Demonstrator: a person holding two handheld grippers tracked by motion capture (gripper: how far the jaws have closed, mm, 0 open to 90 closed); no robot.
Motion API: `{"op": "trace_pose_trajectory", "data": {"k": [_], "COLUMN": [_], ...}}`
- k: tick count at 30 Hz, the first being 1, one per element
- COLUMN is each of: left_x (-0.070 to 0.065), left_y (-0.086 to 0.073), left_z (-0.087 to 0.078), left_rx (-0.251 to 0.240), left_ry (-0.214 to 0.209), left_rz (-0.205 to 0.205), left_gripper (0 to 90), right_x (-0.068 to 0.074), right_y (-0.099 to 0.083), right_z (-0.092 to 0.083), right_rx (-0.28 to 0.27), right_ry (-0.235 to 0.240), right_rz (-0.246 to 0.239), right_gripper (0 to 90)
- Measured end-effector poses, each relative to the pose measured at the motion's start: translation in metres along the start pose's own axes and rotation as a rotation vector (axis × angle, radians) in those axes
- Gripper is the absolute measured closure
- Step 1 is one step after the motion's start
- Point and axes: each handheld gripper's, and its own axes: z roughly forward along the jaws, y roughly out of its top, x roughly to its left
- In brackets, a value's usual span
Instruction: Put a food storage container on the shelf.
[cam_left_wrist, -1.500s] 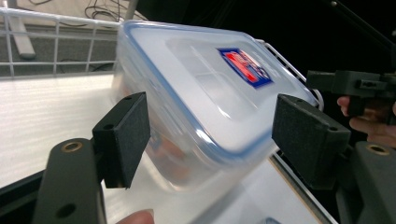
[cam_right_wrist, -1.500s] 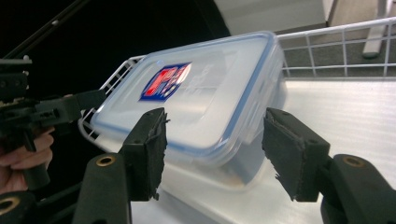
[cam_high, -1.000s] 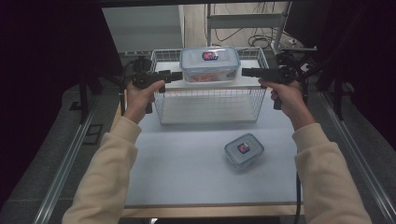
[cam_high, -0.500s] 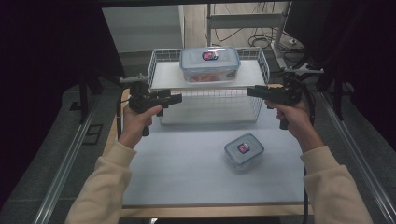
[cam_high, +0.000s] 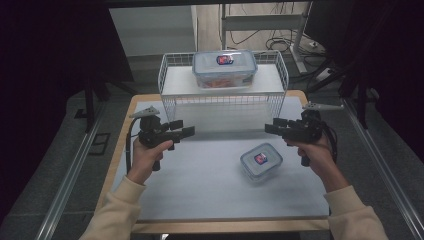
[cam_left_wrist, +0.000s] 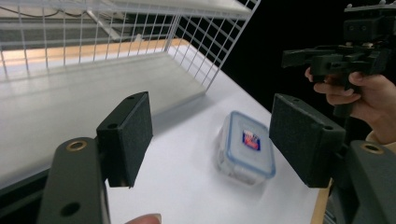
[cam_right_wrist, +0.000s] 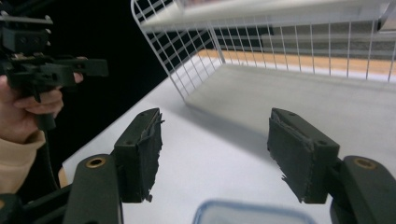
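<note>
A large clear lidded container (cam_high: 224, 68) stands on top of the white wire rack (cam_high: 222, 102) at the back of the table. A small lidded container (cam_high: 261, 160) with a red and blue label lies on the white tabletop, right of centre. My left gripper (cam_high: 187, 129) hovers open at mid-left, pointing right, and its view looks past its own jaws (cam_left_wrist: 219, 140) at the small container (cam_left_wrist: 246, 148). My right gripper (cam_high: 270, 126) hovers open just above and behind that container, pointing left. Its jaws (cam_right_wrist: 215, 154) have just been opening with nothing between them.
The rack stands on a shelf-like frame with open space beneath its top (cam_left_wrist: 140, 28). The wooden table edge (cam_high: 117, 160) borders the white mat. Metal rails (cam_high: 70, 180) run along the floor on both sides, and cables lie behind the table.
Both hands have come down and back toward the person from either side of the large container on the rack top. That container has stayed in place.
</note>
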Motion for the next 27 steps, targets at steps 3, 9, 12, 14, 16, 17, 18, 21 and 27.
{"op": "trace_pose_trajectory", "data": {"k": [3, 9, 12, 14, 16, 17, 18, 21, 27], "left_x": [0.0, 0.002, 0.003, 0.004, 0.006, 0.006, 0.006, 0.004, 0.0], "left_y": [-0.015, -0.036, -0.045, -0.049, -0.053, -0.054, -0.056, -0.059, -0.069], "left_z": [0.0, 0.001, 0.001, 0.002, 0.004, 0.005, 0.006, 0.008, 0.006], "left_rx": [0.005, 0.038, 0.034, 0.032, 0.042, 0.05, 0.052, 0.063, 0.082], "left_ry": [-0.016, -0.002, -0.002, -0.004, 0.001, 0.005, 0.012, 0.022, 0.056], "left_rz": [-0.017, -0.029, -0.044, -0.053, -0.054, -0.056, -0.053, -0.048, -0.015], "left_gripper": [29.7, 29.0, 28.8, 28.9, 28.9, 28.8, 28.7, 28.7, 27.9], "right_x": [-0.001, -0.004, -0.004, -0.002, -0.002, -0.001, -0.001, 0.0, 0.002], "right_y": [-0.009, -0.036, -0.045, -0.051, -0.052, -0.054, -0.055, -0.058, -0.065], "right_z": [-0.001, -0.003, -0.006, -0.008, -0.009, -0.01, -0.01, -0.013, -0.015], "right_rx": [0.003, 0.023, 0.029, 0.038, 0.033, 0.03, 0.031, 0.042, 0.061], "right_ry": [0.003, 0.001, -0.006, -0.005, -0.004, -0.004, -0.005, -0.019, -0.041], "right_rz": [0.005, 0.026, 0.027, 0.031, 0.027, 0.023, 0.021, 0.006, -0.012], "right_gripper": [35.0, 33.9, 33.8, 33.5, 33.5, 33.4, 32.9, 32.0, 29.5]}}
